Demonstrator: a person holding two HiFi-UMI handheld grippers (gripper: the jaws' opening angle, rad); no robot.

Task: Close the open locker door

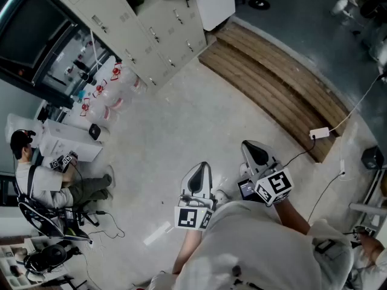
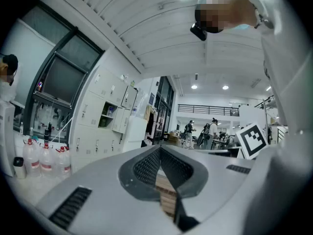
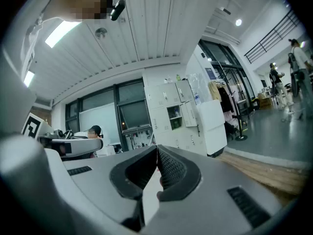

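A bank of pale grey lockers (image 1: 151, 23) stands along the far wall, several steps away across the floor. One upper compartment (image 2: 106, 115) is open, with things on its shelves and its door (image 2: 120, 119) swung out to the right. The right gripper view shows the same open compartment (image 3: 174, 116) and its door (image 3: 188, 113). My left gripper (image 1: 202, 165) and right gripper (image 1: 249, 144) are held low in front of my body, pointing toward the lockers. Both have their jaws together at the tips, with nothing between them, far from the lockers.
A low wooden platform (image 1: 272, 83) lies at the right. A white cabinet (image 1: 214, 2) stands past the lockers. Plastic bottles (image 1: 109, 92) sit at the locker base. A person (image 1: 54, 183) sits at the left. A power strip (image 1: 319, 133) with cables lies at the right.
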